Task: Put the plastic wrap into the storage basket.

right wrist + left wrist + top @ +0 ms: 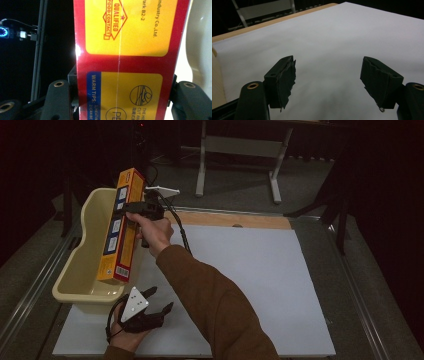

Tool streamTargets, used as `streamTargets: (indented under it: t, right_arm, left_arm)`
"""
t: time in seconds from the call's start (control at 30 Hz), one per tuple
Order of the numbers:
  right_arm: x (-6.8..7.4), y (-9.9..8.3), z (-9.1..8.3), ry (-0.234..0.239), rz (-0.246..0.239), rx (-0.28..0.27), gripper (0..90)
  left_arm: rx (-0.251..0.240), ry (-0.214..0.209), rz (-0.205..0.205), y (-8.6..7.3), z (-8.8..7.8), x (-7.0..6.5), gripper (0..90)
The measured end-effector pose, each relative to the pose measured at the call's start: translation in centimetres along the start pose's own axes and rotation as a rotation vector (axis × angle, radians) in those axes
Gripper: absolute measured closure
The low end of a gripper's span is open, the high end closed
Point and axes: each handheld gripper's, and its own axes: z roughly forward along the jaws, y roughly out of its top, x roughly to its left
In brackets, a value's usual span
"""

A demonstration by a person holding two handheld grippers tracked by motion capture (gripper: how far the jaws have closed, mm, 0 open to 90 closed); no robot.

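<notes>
Currently mid-placement: right gripper (136, 210) is clamped on the box (120, 227), jaws pressing both long faces, as the right gripper view confirms (125, 75). Box hangs tilted over the tub (90, 225), lower end down at or just inside the near rim, upper end well above it. Can't tell if the bottom corner touches the tub floor yet.

Left gripper (157, 302) sits idle on the near-left of the mat (260, 285), jaws wide apart, nothing between them. Its own view shows bare white mat (337, 45) ahead and a sliver of tub at the left edge.

My read on the step: lowering the box into the tub, not released yet.

Next move probably needs:
- lower the box further until its length rests along the tub floor or against the wall
- box is long relative to the tub, so likely it has to go in slanted or lengthwise, aligned with the long axis
- open jaws only once it's supported, else it tips out over the near rim
- back the gripper off up and to the right, clear of the rim

Left hand isn't needed unless the tub slides; it could brace the near wall.

Count:
- box: 1
- tub: 1
- mat: 1
- grippers: 2
- other loose items on the mat: none that I can see
</notes>
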Motion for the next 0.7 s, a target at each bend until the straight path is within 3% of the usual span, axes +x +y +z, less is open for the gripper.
streamTargets:
  t: [0.33,0.7]
  right_arm:
    - [-0.7,-0.7,2.3,-0.016,0.01,0.023,40.9]
    - [-0.7,-0.9,2.9,-0.033,0.015,0.0,40.8]
  left_arm:
    - [-0.003,0.003,-0.002,0.1,0.0,0.3,27.5]
    - [-0.007,0.006,-0.014,-0.1,-0.2,0.3,27.5]
